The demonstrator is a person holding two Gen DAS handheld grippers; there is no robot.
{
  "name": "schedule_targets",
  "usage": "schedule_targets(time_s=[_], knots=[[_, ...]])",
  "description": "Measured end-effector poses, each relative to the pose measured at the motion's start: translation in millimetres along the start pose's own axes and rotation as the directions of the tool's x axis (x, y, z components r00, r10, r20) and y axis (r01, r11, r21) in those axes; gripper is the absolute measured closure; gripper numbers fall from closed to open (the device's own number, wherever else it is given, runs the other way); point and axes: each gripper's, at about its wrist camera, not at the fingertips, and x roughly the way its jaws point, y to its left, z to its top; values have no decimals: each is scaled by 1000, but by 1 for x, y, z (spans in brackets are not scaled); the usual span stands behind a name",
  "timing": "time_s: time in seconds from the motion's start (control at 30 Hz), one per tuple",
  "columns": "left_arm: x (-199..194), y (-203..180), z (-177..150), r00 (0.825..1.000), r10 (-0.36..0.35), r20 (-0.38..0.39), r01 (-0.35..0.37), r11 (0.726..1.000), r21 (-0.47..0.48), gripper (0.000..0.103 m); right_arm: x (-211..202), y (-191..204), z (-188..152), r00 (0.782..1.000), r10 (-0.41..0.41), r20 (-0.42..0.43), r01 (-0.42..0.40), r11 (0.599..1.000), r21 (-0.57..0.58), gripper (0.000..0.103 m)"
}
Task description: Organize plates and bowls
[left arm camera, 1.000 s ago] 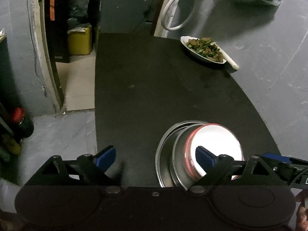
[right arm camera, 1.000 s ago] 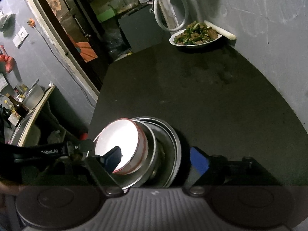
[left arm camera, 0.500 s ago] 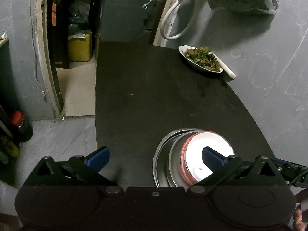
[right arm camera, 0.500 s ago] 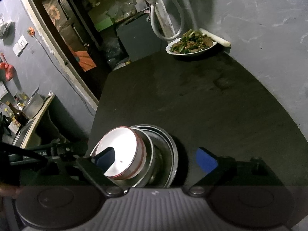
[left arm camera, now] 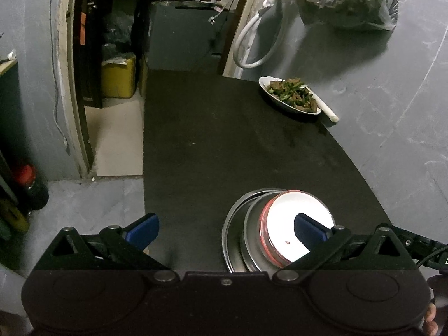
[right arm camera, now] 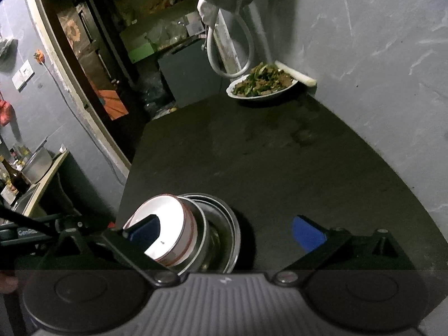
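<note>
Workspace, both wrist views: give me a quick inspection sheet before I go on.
Surface: black tabletop, against a grey wall.
Job's things: red-rimmed white bowl nested in stacked metal bowls at the near edge.
Clutter: plate of cooked greens at the far corner, a white stick-like item beside it.
Grippers: left gripper open, empty; right gripper jaws opening, one finger over the white bowl, no pad pressing on it.
Cables: white hose looped on the wall; thin wire down the door frame.
Surroundings: bagged greens hanging on the wall; yellow container beyond the doorway.
</note>
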Motion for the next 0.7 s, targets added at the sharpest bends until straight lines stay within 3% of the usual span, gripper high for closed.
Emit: schedule_targets(time_s=[0.7], knots=[[-14,9,2,995,-62,78,59,997,49,1,-20,19,-3,993,-65,103,66,998,-3,0]])
